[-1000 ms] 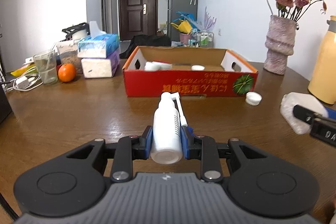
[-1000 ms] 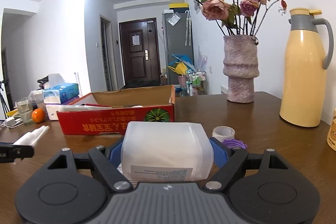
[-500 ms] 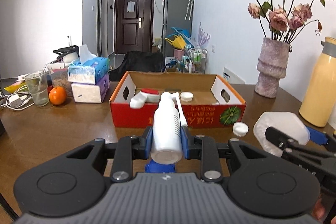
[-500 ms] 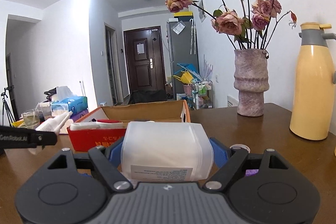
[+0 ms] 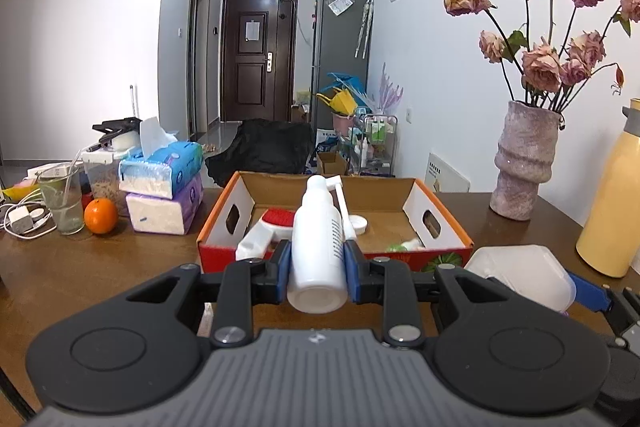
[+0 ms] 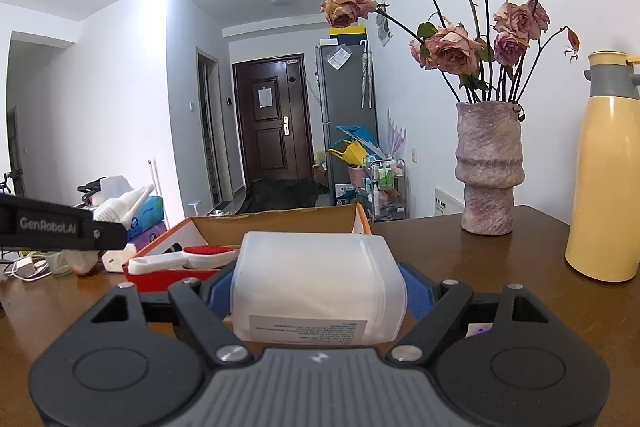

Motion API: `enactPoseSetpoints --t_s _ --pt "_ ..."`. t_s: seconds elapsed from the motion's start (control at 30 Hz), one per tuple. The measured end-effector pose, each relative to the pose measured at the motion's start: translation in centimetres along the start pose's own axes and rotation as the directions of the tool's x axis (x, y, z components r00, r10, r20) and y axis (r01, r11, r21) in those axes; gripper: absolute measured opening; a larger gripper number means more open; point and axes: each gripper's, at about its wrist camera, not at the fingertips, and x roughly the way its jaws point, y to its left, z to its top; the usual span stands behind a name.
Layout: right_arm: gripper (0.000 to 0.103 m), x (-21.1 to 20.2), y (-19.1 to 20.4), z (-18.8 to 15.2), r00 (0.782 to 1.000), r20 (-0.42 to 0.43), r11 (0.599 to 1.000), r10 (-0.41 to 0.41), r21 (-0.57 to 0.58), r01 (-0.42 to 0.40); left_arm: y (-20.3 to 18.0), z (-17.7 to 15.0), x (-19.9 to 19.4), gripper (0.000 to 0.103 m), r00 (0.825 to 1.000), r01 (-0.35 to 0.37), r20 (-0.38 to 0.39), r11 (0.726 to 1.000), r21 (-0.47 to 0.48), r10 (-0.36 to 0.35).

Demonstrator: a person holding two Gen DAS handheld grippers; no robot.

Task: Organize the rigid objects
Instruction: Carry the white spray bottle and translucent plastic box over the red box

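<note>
Where pads clamp: smooth cylindrical bottle [image 5: 318, 239]

box [image 5: 224, 215] mid table [image 5: 80, 267], tissue packs [image 5: 160, 187] to its left, vase [image 5: 524, 163] & thermos [image 5: 608, 203] right.

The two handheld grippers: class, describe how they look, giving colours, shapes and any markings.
Both match. The left gripper and right gripper each have a grey ribbed body, two rounded black lobes with circular recesses, black linkage arms with silver screws, and blue pads on the jaws. In the right wrist view, the left one's side reads "GenRobot.AI" in white. No hands or sleeves show.
</note>
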Motion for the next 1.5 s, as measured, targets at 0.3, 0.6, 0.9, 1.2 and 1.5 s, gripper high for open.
enactPoseSetpoints --t_s 0.3,0.6,0.9,1.2,1.5 --pt "0.082 2.7 0.5 0.5 1.000 0.009 1.000 -0.012 0.013 0.012 0.5 1.0 2.7 0.028 1.000 -0.012 0.000 0.999 -0.030 0.012" --pt "0.081 5.1 0.8 0.9 1.000 0.009 1.000 -0.015 0.011 0.015 0.9 1.7 5.3 0.028 1.000 -0.021 -0.009 0.999 -0.039 0.021" --pt "0.081 7.0 0.8 1.4 1.000 0.010 1.000 -0.010 0.018 0.010 0.7 2.0 7.3 0.028 0.999 -0.038 -0.018 0.999 -0.036 0.037" --pt "0.081 9.1 1.4 1.6 1.000 0.010 1.000 -0.007 0.017 0.007 1.1 2.7 9.4 0.028 0.998 -0.054 -0.018 0.998 -0.039 0.054" --pt "0.081 11.8 1.4 2.3 1.000 0.012 1.000 -0.017 0.022 0.017 1.2 3.3 12.0 0.028 0.997 -0.065 -0.034 0.997 -0.037 0.063"
